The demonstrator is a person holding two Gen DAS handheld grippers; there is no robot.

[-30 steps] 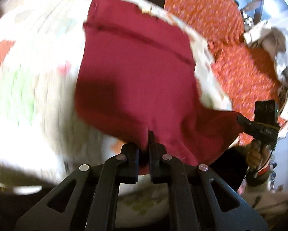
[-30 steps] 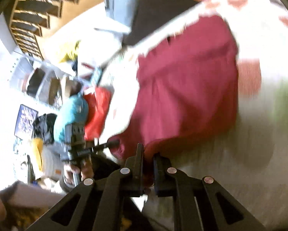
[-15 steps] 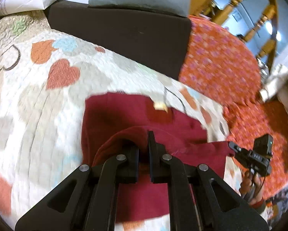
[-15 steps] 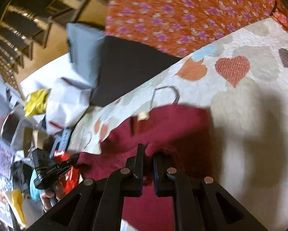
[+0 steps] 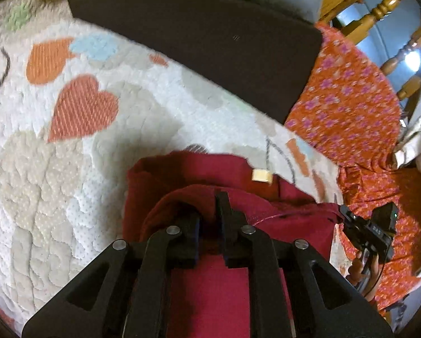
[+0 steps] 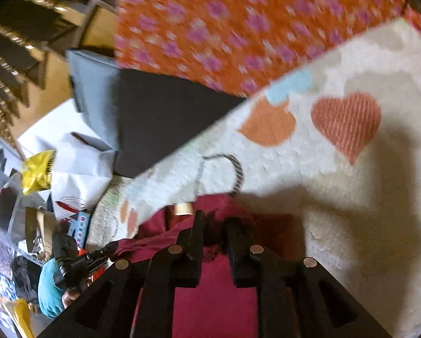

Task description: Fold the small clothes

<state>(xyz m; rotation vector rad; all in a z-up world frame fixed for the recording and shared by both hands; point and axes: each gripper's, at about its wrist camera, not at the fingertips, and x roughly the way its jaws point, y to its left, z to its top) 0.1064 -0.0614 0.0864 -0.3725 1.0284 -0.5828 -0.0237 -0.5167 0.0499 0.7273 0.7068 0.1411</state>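
A dark red garment point(image 5: 182, 174) lies on a white quilt with hearts point(image 5: 69, 169), its near edge folded up over the rest toward a tan label point(image 5: 262, 175). My left gripper point(image 5: 209, 211) pinches that folded edge, which drapes over its left finger; its jaws are opening. My right gripper point(image 6: 216, 225) holds the same edge of the garment point(image 6: 272, 225) further along, near the label point(image 6: 183, 208). Its jaws are opening, with cloth loose in the wider gap. Each view shows the other gripper at the cloth's far corner: right gripper point(image 5: 342, 215), left gripper point(image 6: 109, 249).
A dark cushion point(image 5: 210, 42) bounds the quilt at the back, with an orange flowered cloth point(image 5: 351, 107) beside it and a wooden railing point(image 5: 385, 8) behind. Off the quilt's point(image 6: 351, 211) left side lie a white bag point(image 6: 78, 163), a yellow packet point(image 6: 38, 169) and clutter.
Both grippers carried the garment's near edge away from me over the rest, folding it in half. The fingers of both now stand slightly further apart than before.
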